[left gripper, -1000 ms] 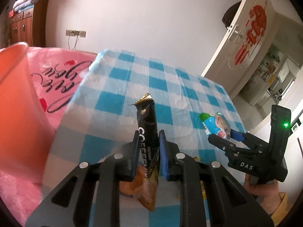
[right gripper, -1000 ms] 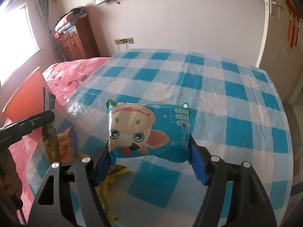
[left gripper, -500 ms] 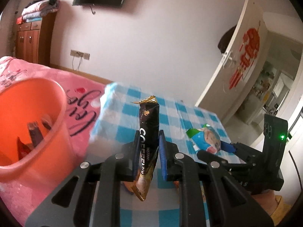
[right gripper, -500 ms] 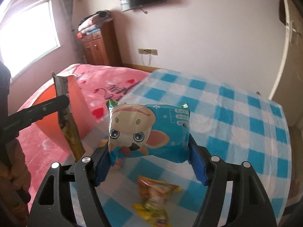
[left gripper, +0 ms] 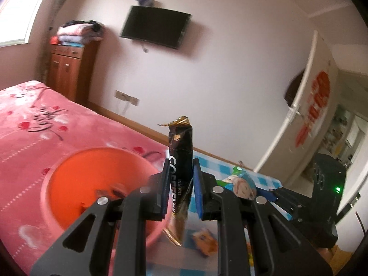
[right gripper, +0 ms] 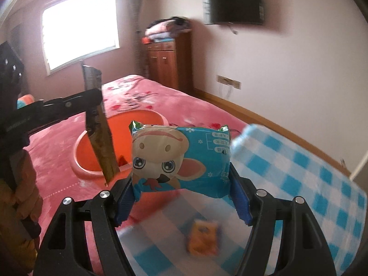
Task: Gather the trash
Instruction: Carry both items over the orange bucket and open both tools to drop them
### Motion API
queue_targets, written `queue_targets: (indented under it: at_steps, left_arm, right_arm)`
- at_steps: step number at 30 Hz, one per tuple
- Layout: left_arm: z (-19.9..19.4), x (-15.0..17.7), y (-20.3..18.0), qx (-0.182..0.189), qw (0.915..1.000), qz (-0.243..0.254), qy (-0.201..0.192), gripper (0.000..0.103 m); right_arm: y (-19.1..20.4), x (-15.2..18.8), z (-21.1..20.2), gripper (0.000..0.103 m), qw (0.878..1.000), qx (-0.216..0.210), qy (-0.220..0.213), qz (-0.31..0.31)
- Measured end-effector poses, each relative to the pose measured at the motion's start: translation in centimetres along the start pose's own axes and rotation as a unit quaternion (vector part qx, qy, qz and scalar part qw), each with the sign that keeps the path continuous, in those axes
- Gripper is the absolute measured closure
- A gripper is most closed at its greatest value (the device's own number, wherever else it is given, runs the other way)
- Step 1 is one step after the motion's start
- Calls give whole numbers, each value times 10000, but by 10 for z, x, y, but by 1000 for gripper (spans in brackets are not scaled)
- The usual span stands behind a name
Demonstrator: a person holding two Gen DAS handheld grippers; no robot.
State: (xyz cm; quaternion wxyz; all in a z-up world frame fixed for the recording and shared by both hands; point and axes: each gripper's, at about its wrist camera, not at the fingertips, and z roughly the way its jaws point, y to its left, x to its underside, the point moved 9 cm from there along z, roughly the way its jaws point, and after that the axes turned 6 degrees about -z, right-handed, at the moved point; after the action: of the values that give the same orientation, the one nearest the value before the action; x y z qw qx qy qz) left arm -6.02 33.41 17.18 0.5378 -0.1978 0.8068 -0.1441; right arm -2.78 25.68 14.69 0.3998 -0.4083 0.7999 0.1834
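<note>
The left hand-held gripper (left gripper: 179,189) is clenched on an upright black instant coffee sachet (left gripper: 180,161), just right of the orange bin (left gripper: 69,184) standing on the pink bed (left gripper: 27,128). The right hand-held gripper (right gripper: 181,197) grasps a blue cartoon snack packet (right gripper: 179,158) above the checked tabletop (right gripper: 299,172), where an orange wrapper (right gripper: 203,238) lies near.

A black coffee sachet (left gripper: 180,161) and blue cartoon packet (right gripper: 181,158) sit clamped upright near an orange bin (left gripper: 76,179).

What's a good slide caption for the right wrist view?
Right gripper carries a blue cartoon snack packet toward the orange bin.
</note>
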Motion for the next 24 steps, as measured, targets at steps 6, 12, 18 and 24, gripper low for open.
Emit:
queue_targets:
  at_steps: [6,12,18,24]
  left_arm:
    - [5,-12,46,-362,9988,-327,-81,83]
    - [26,-1,83,-674,9963,-521,123,83]
    - [34,15,99,-1243,9918,-246,148,37]
    - [38,22,96,-1645,9863,28,147,18]
  right_arm:
    - [46,-31,36,31,9979,-245,26,-598]
    - [77,-35,82,20,9923,-293,288,-1172]
    - [73,-29,91,11,9946,-265,250,-973]
    - [34,-26,70,11,9997,-151,66,-160]
